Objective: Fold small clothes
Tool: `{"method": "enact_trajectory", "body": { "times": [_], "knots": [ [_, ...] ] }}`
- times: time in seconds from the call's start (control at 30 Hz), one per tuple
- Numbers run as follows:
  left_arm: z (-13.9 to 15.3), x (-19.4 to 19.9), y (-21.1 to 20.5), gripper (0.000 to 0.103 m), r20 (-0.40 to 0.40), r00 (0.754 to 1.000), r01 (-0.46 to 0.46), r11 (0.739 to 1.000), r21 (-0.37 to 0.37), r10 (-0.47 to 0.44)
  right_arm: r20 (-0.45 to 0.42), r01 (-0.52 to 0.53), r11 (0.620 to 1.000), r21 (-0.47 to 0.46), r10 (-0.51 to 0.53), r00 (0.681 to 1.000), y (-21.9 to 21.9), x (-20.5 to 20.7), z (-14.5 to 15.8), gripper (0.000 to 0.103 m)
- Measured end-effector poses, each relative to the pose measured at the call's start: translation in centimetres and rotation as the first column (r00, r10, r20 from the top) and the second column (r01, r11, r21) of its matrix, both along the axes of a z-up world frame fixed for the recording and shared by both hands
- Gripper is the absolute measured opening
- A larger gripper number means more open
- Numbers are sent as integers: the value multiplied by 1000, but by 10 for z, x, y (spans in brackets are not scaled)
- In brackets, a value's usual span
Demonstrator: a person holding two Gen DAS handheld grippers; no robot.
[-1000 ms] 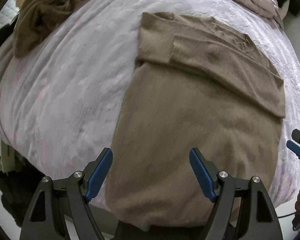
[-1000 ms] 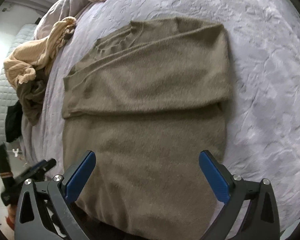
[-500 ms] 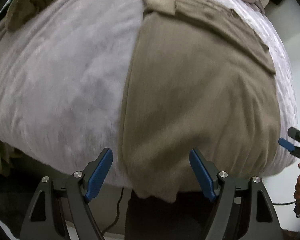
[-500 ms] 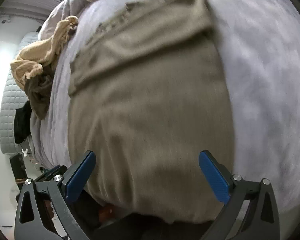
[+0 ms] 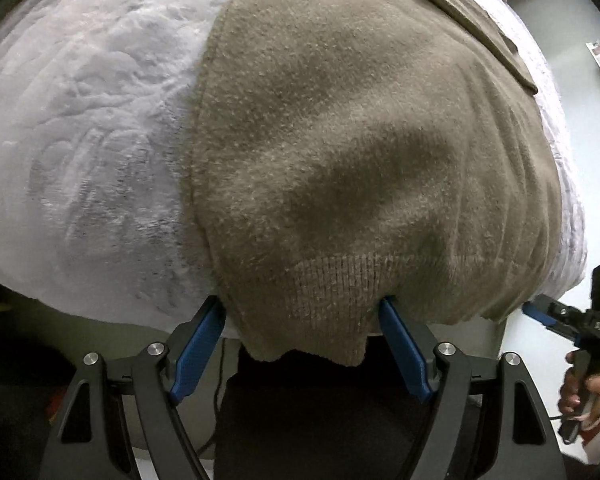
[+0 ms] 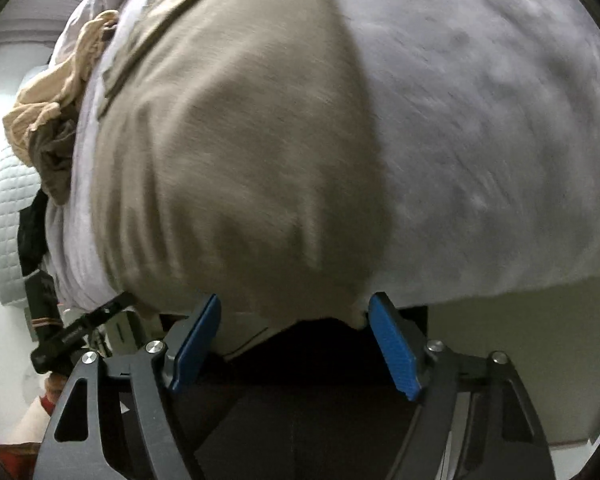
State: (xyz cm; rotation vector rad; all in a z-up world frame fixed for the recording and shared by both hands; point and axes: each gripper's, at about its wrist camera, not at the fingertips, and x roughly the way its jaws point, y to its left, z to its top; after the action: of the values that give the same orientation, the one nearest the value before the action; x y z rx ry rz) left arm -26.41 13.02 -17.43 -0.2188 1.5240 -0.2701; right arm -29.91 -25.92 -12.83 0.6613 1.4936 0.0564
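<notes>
Where the ribbed hem of the brown sweater (image 5: pixel 324 304) droops over the near edge of the bed (image 5: pixel 92 128), the left gripper (image 5: pixel 302 344) straddles one corner with jaws spread, and the right gripper (image 6: pixel 294 340) is closing around the other without pinching yet. Soft, light and limp, the knit should be taken by these hem corners. Its far end with the folded sleeves is cut off and, in the right view, blurred.

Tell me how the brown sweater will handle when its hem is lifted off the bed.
The brown sweater is probably floppy: its ribbed hem already droops over the bed edge. Its fuzzy knit likely grips well. With sleeves folded across, the layers may slide apart.
</notes>
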Motion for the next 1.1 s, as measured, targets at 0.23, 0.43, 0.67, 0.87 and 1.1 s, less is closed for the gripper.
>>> {"method": "enact_trajectory", "body": {
  "times": [0.23,0.43,0.67,0.87,1.1],
  "knots": [
    [-4,-8,9,36,0,1000,-16,996,-82,16,43,18,995,94,-22,999,1,3,-25,73],
    [35,-8,25,11,52,998,-11,981,-193,22,89,18,974,226,-39,995,6,3,-6,11],
    [104,41,37,11,190,978,-34,962,-272,88,223,34,932,360,-121,967,-3,36,51,11],
    [127,125,20,11,279,955,-28,968,-251,100,325,42,913,405,-187,927,-20,110,93,11],
    [114,207,-11,11,331,938,-68,991,-113,102,322,61,924,378,-193,927,-42,217,92,11]
  ]
}}
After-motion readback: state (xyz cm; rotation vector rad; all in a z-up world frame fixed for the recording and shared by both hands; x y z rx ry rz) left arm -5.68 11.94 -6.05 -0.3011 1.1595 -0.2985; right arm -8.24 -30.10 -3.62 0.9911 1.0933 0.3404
